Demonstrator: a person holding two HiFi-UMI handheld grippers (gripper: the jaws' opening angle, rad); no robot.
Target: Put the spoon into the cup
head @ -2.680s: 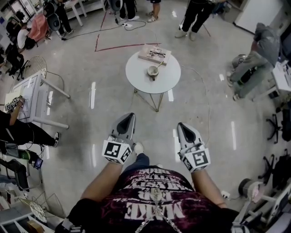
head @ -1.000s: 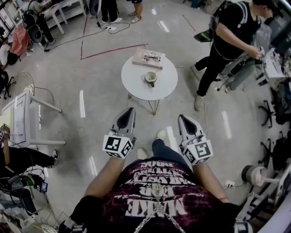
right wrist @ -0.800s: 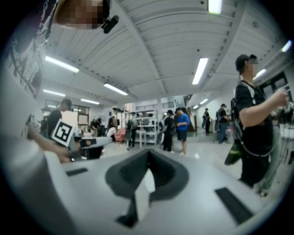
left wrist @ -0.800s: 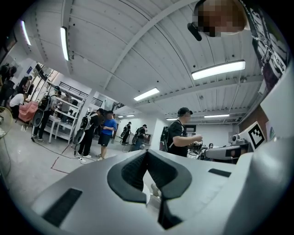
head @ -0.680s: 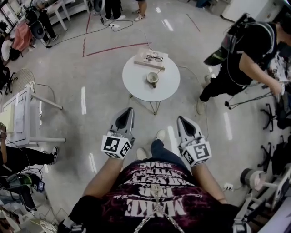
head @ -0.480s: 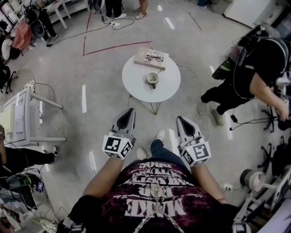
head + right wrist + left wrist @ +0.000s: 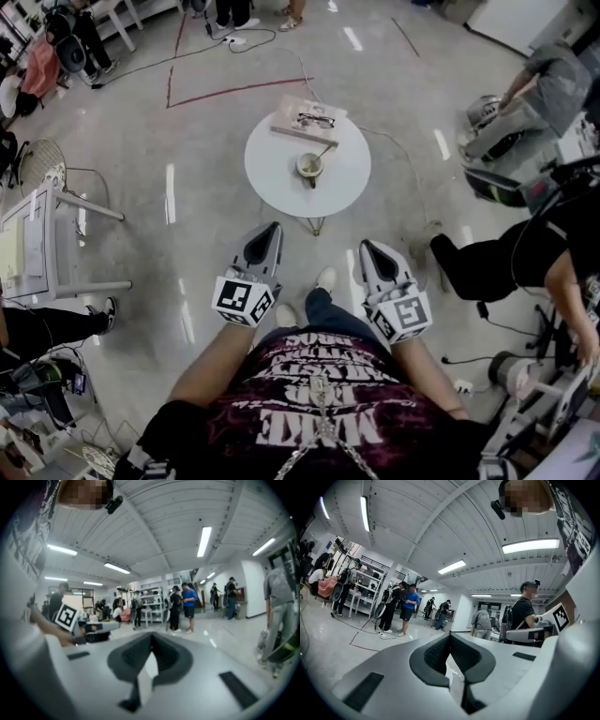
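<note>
Tabletop spoon seemingly slants far-right from cup.

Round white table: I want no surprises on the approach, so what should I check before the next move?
1. Left gripper empty, jaws together: ok.
2. Right gripper empty, jaws together: ok.
3. Grippers within reach of the round white table: not ok, both are well short of it.
4. Pale cup upright near the table's middle: ok.
5. Slim spoon outside the cup: cannot tell. Its handle angles away from the rim, and its bowl end is too small to see.
6. Flat board with glasses apart from the cup: ok.
</note>
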